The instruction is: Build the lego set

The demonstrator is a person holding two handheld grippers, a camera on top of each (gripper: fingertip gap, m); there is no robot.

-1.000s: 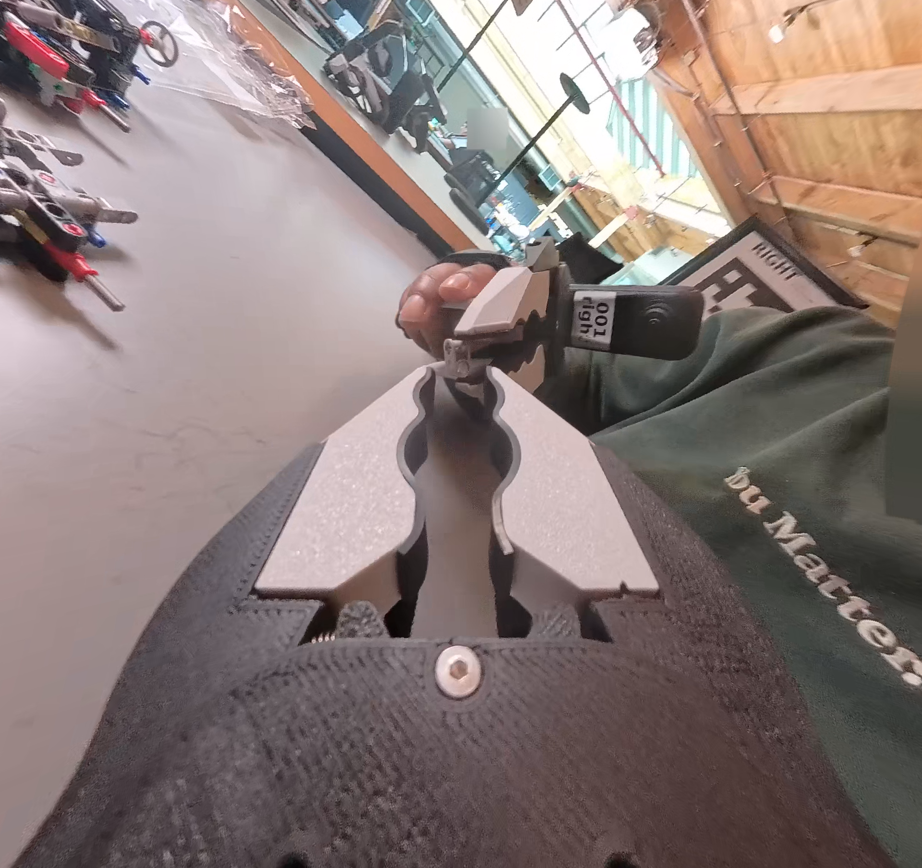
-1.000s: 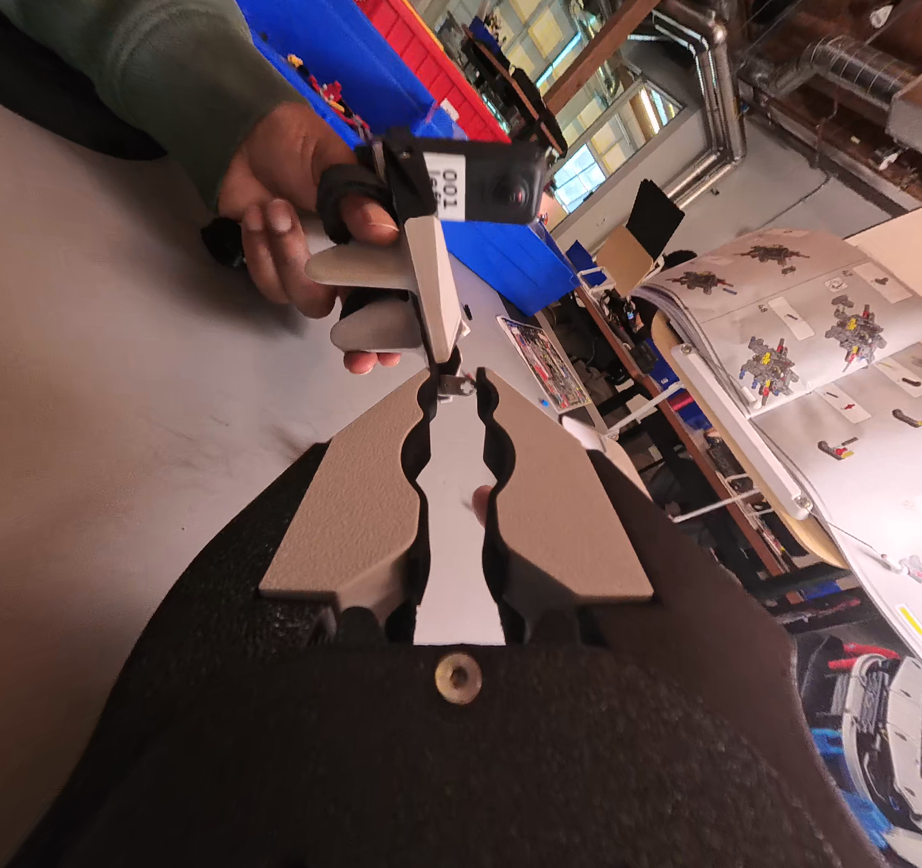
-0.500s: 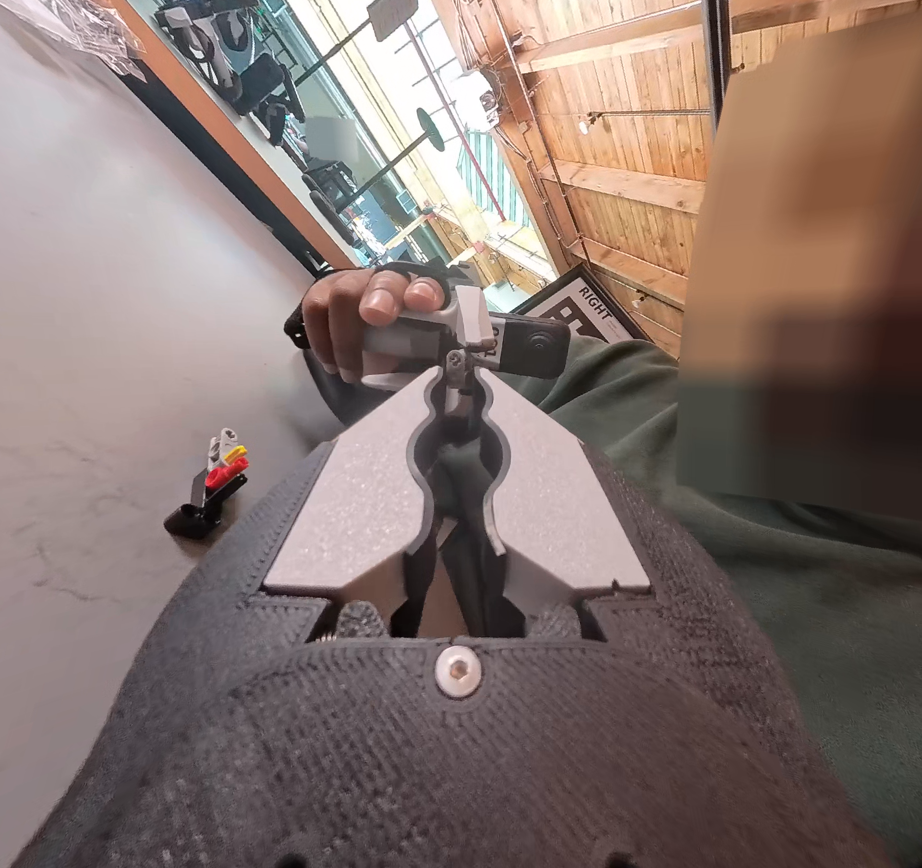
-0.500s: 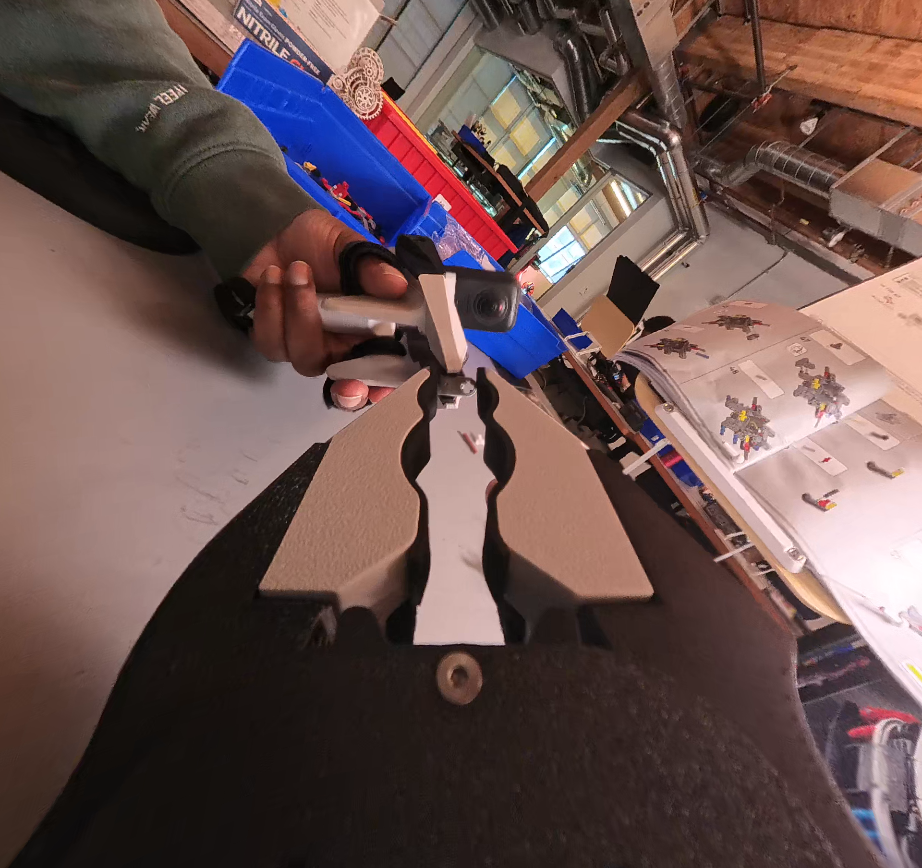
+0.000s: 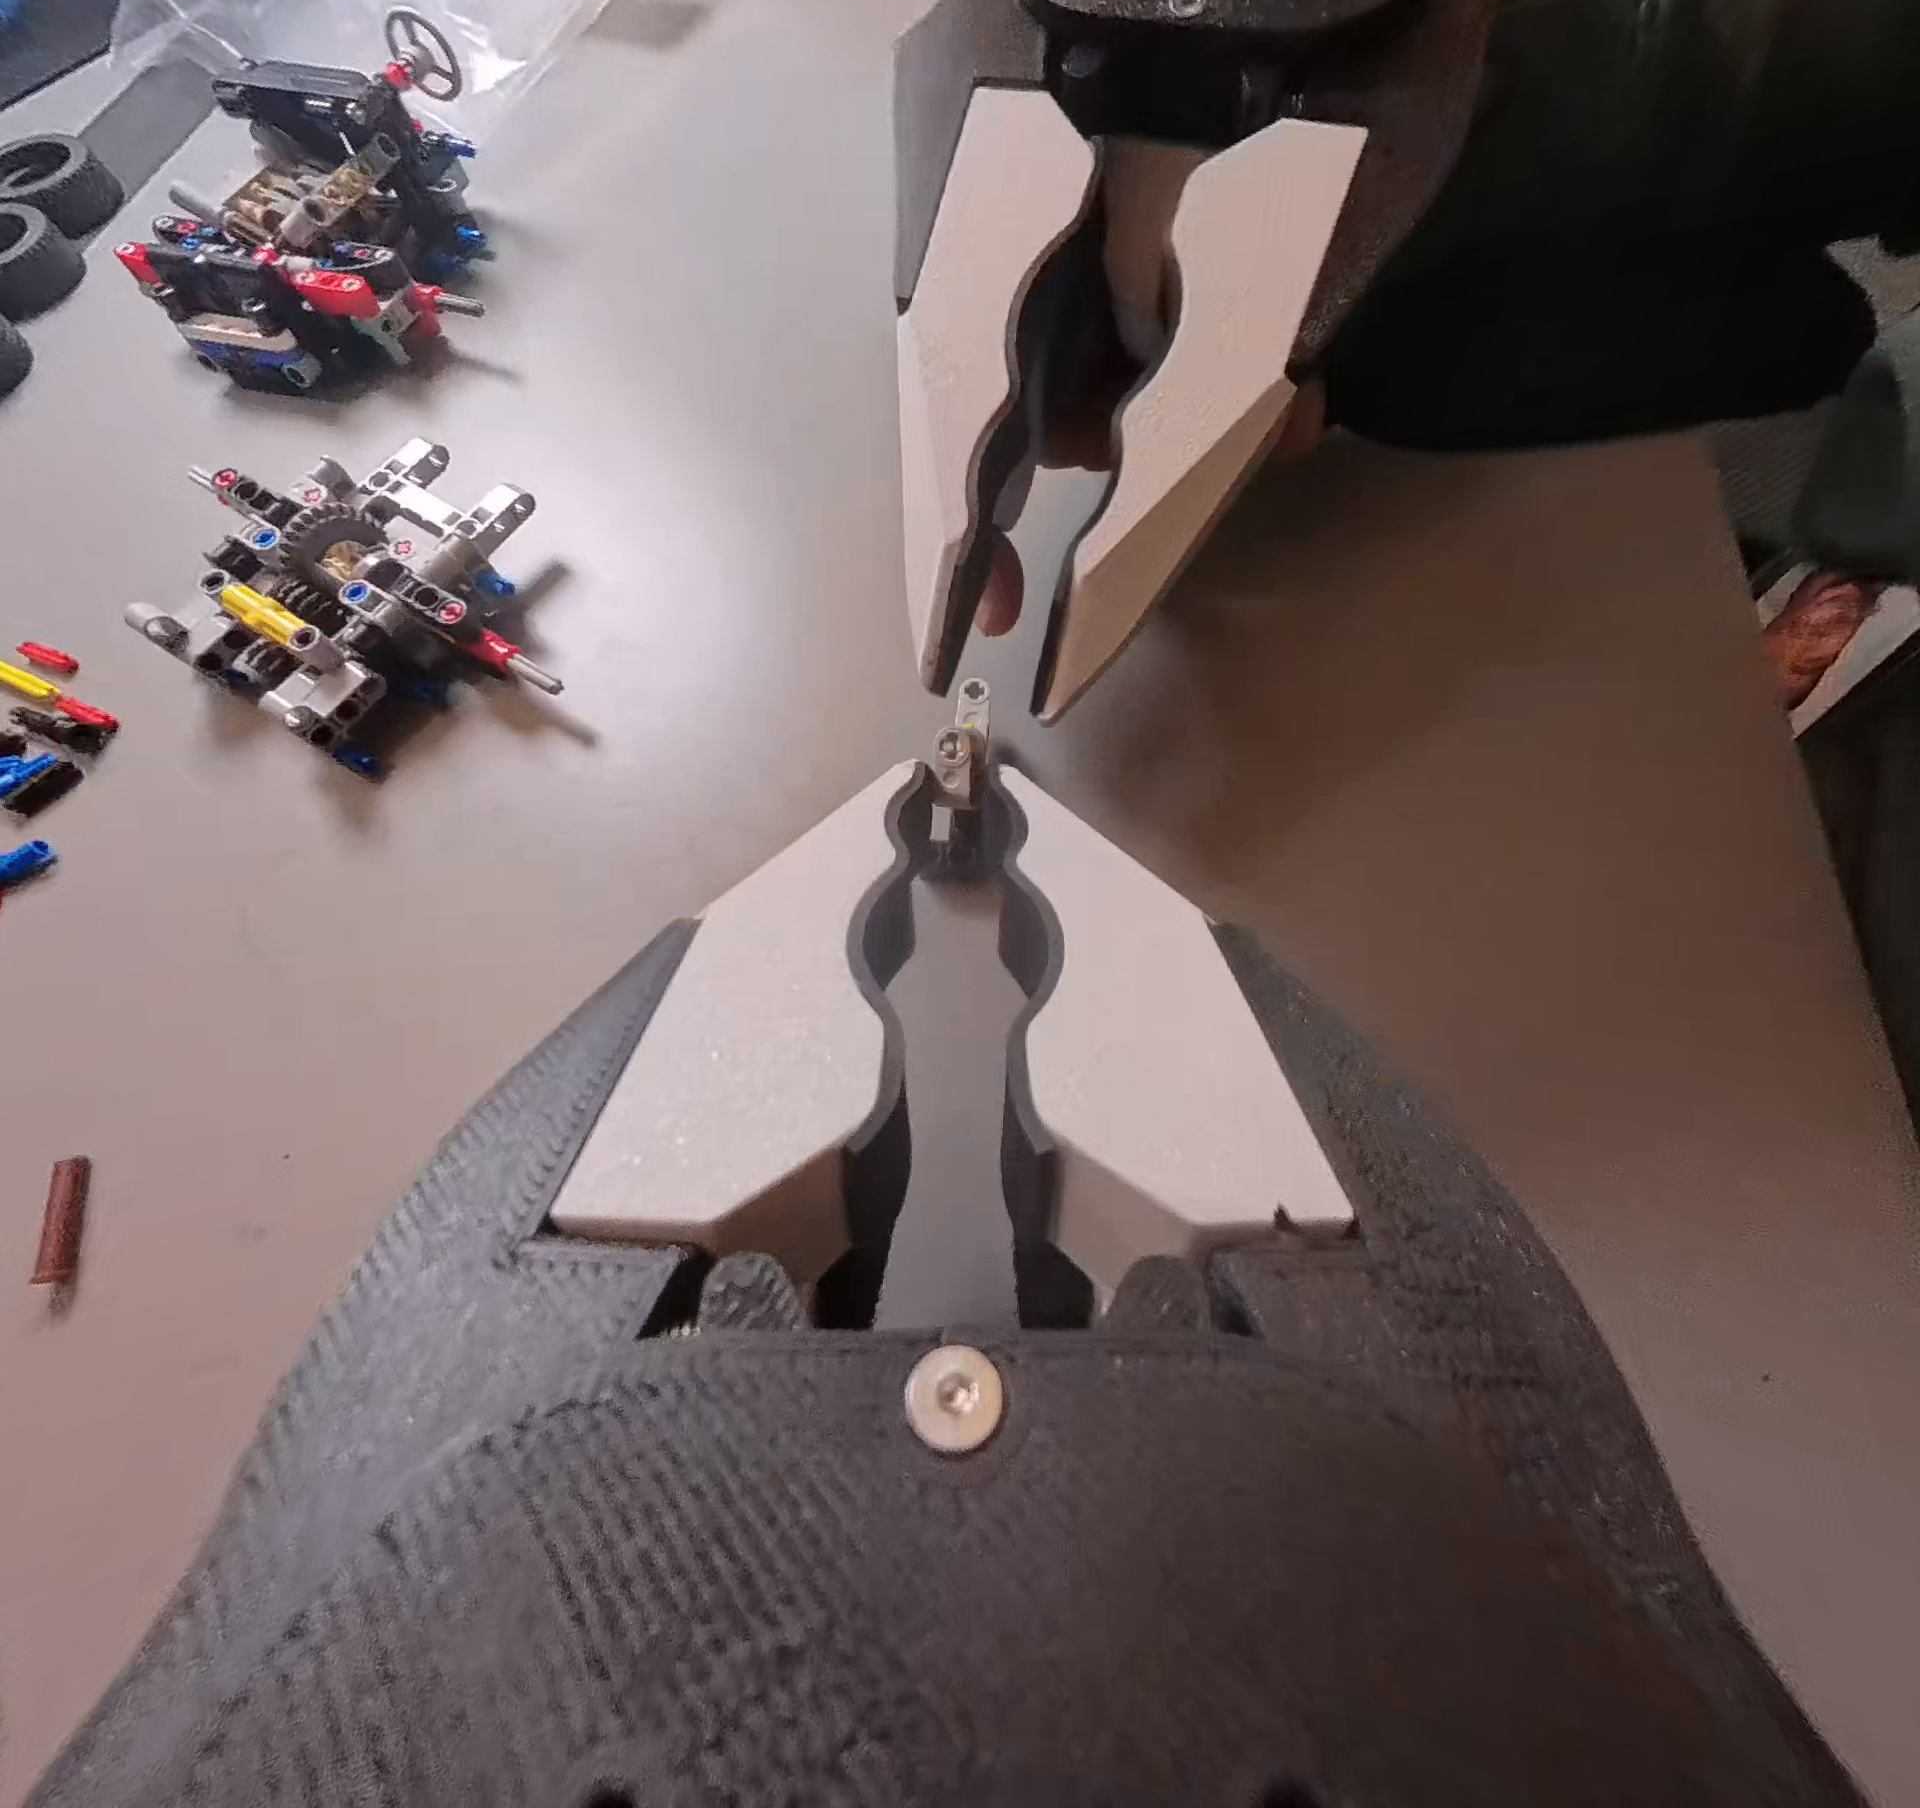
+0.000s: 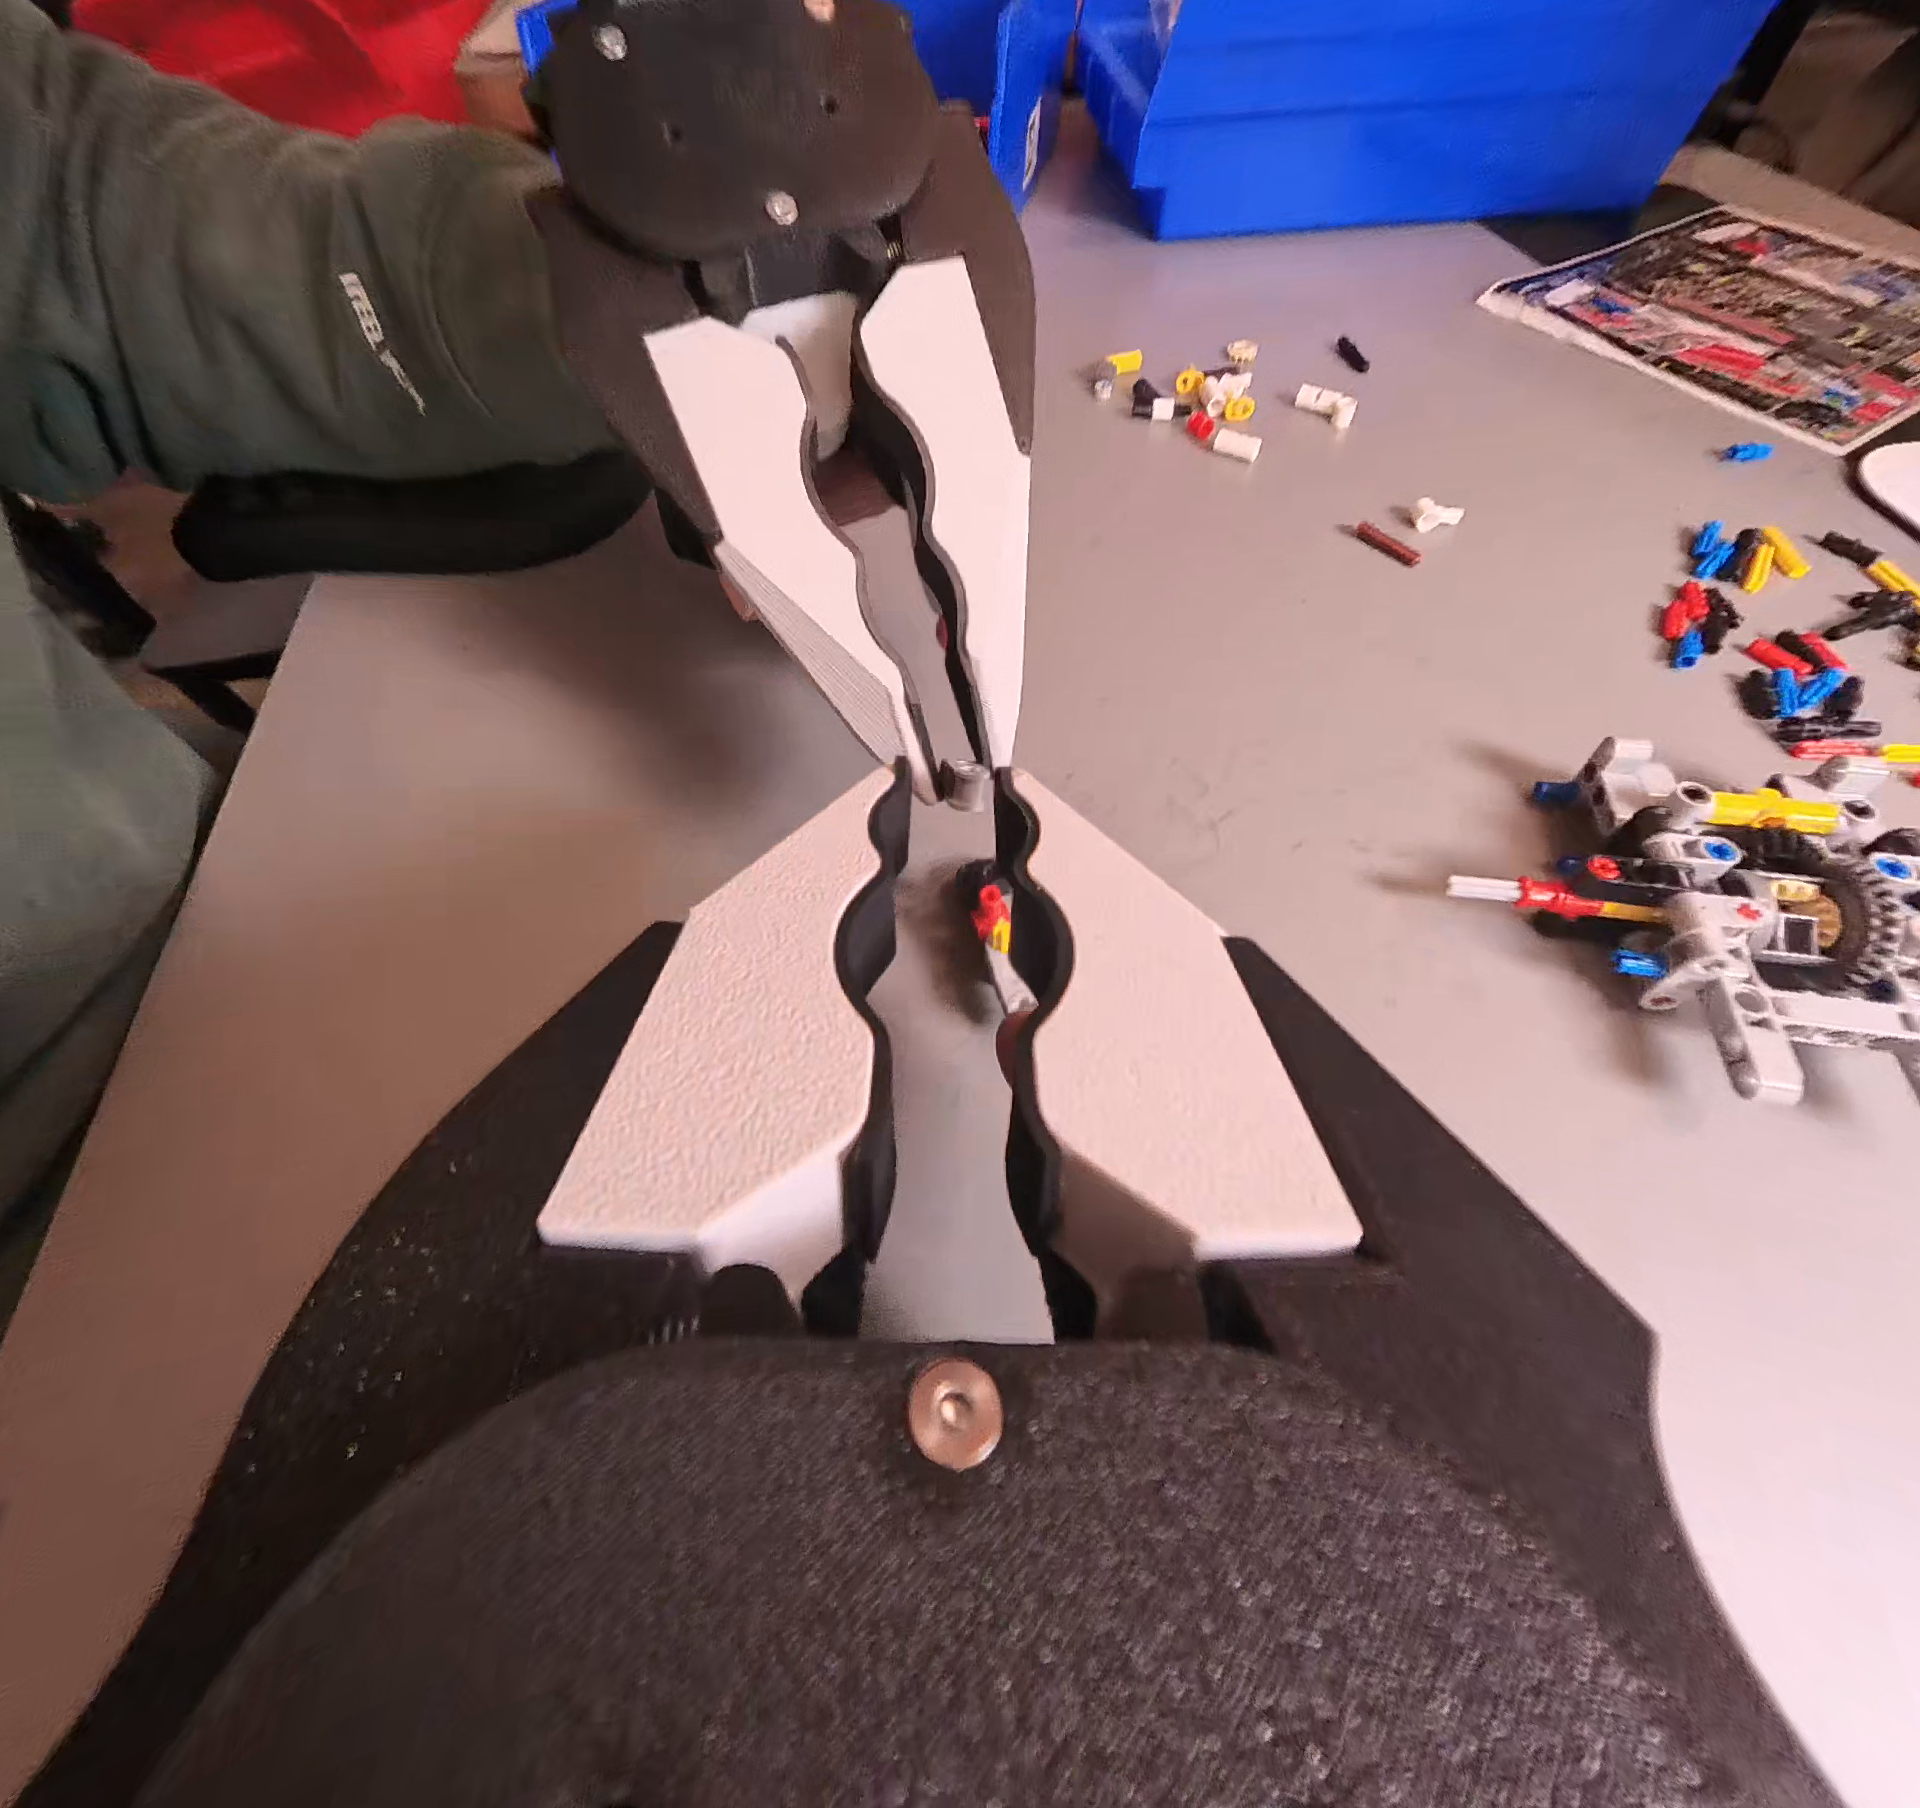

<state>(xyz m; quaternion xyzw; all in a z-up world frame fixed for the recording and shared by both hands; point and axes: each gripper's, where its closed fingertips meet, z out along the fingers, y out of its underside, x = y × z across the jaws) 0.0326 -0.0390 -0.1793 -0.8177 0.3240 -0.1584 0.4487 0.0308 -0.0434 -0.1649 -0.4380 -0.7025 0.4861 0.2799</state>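
Two claws meet tip to tip over a grey table point(image 6: 1299, 927). The left claw point(image 5: 961, 771) is squeezed onto a small grey toy piece point(image 5: 961, 742), which sticks out past its tips with its holes showing. I think it is held that way so the free end can be reached.

The right claw point(image 6: 951, 784) has its fingers apart with nothing pinched in them. The free end of the grey piece sits right at its tips, and I cannot tell whether they touch it. Under the right claw, on the table, lies a small piece of red, yellow and black point(image 6: 995, 911), seen through the gap between its fingers.

Off to the right claw's right side sits a half-built toy gear block point(image 6: 1745, 906) with a black gear, well apart from the tips. Farther right and ahead are little loose pegs point(image 6: 1766, 615) in red, blue, yellow and black, and another small pile point(image 6: 1195, 397). Far ahead stand blue bins point(image 6: 1403, 75), and a picture booklet point(image 6: 1714, 324) lies flat. A toy car frame point(image 5: 312, 241) sits far from the left claw, on its left.

The table edge runs close on the right claw's left side. Around the two tips the table is bare, so there is room to move.
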